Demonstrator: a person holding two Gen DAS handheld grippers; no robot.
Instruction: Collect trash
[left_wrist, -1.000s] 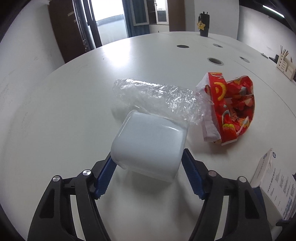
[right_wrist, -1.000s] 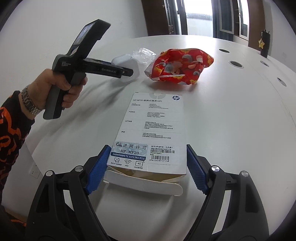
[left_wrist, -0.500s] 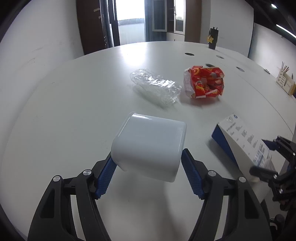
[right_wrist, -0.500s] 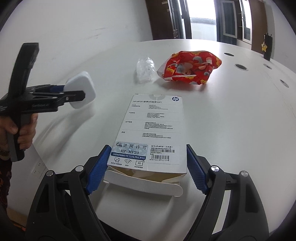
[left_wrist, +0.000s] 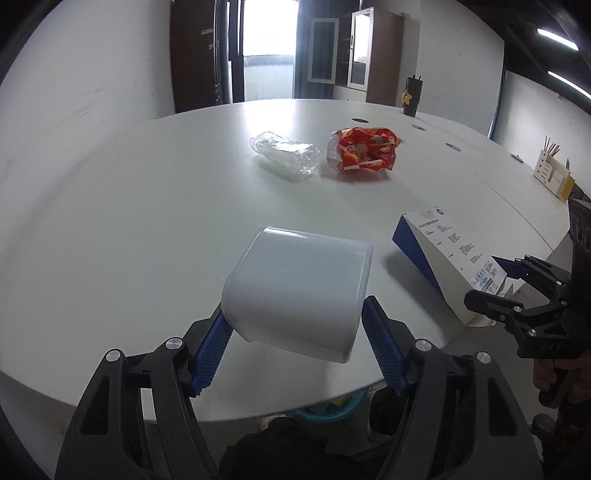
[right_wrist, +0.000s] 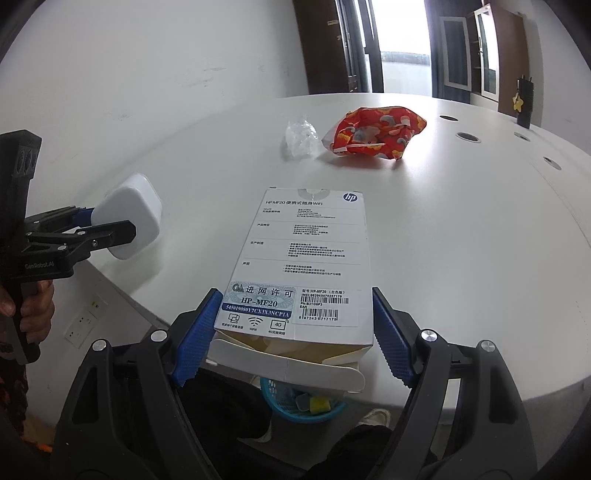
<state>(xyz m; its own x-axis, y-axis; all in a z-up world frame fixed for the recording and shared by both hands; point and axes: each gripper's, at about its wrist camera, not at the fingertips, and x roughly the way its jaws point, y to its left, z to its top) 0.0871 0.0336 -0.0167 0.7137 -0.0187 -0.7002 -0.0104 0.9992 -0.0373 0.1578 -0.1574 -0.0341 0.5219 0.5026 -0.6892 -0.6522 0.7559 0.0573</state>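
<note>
My left gripper (left_wrist: 299, 347) is shut on a white plastic tub (left_wrist: 299, 288) and holds it above the near edge of the white table (left_wrist: 147, 206); the tub also shows in the right wrist view (right_wrist: 129, 218). My right gripper (right_wrist: 291, 336) is shut on a white HP box (right_wrist: 303, 258) with an open end flap, held over the table edge; the box also shows in the left wrist view (left_wrist: 450, 254). A crumpled clear plastic wrapper (left_wrist: 286, 155) and a red snack bag (left_wrist: 364, 153) lie farther back on the table.
A blue basket (right_wrist: 299, 404) with some trash stands on the floor under the table edge, below the box. A black cup (left_wrist: 412, 98) and a wooden pen holder (left_wrist: 552, 173) stand far back. Round cable holes (right_wrist: 467, 136) dot the tabletop.
My left gripper has pulled back toward the table's near edge with the tub, away from the wrapper and bag. My right gripper has drawn back with the box; the basket now shows below.
</note>
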